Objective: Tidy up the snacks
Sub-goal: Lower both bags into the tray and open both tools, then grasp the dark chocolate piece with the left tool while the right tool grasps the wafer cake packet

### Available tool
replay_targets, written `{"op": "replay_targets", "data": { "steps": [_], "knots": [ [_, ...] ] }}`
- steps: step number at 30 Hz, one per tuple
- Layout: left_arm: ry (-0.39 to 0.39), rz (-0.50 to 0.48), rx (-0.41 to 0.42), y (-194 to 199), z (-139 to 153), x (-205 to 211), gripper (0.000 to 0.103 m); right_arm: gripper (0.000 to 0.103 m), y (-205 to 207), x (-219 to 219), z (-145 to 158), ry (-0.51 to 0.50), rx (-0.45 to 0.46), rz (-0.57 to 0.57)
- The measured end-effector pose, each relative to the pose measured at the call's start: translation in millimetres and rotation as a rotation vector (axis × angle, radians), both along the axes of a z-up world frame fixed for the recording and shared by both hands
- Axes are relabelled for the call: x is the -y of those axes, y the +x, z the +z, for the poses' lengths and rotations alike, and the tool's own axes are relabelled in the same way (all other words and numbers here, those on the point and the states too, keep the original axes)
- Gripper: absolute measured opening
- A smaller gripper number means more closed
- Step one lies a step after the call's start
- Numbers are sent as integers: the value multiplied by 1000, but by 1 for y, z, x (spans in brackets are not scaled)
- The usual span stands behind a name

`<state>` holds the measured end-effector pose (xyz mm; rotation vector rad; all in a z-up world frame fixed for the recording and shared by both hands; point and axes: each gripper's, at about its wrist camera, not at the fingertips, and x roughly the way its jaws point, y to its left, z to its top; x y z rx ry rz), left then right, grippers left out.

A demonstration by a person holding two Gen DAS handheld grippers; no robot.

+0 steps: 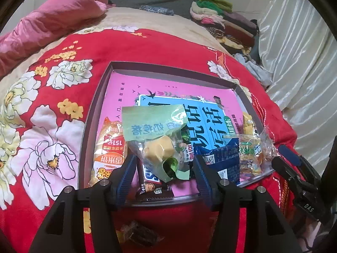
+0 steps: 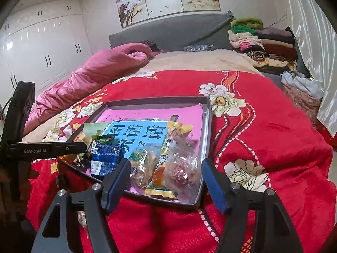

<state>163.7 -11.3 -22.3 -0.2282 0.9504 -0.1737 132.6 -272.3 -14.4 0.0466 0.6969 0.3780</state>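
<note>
Mostly done: we see most snacks inside the tray [image 1: 92,113].
Left over: dark wrapped snack [image 1: 139,233], bottom of frame, on the bed [image 1: 189,48].
Left gripper [image 1: 163,174]: spread around the green packet [image 1: 153,124], not pinching.
Right gripper [image 2: 165,182]: spread, empty.

Tray [image 2: 207,126]: matt grey card-like walls, glossy pink printed floor. Inside the tray, snack packs were shiny plastic film: clear crinkled wrapper [image 2: 183,170] at the near right corner, glossy blue pack [image 2: 105,160] left of it. Under the tray, red blanket [image 2: 273,130] looked plush, matt cloth.
</note>
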Motion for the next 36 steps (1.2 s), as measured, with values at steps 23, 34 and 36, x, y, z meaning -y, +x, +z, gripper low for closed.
{"op": "replay_targets", "data": {
  "steps": [23, 34, 36],
  "knots": [
    [-15, 34, 50, -19, 27, -28, 77, 86, -16, -21, 13, 46, 60, 145],
    [21, 23, 27, -33, 23, -38, 77, 86, -26, -42, 4, 35, 9, 249],
    [28, 16, 24, -36, 22, -38, 77, 86, -30, -47, 2, 28, -1, 273]
  ]
}}
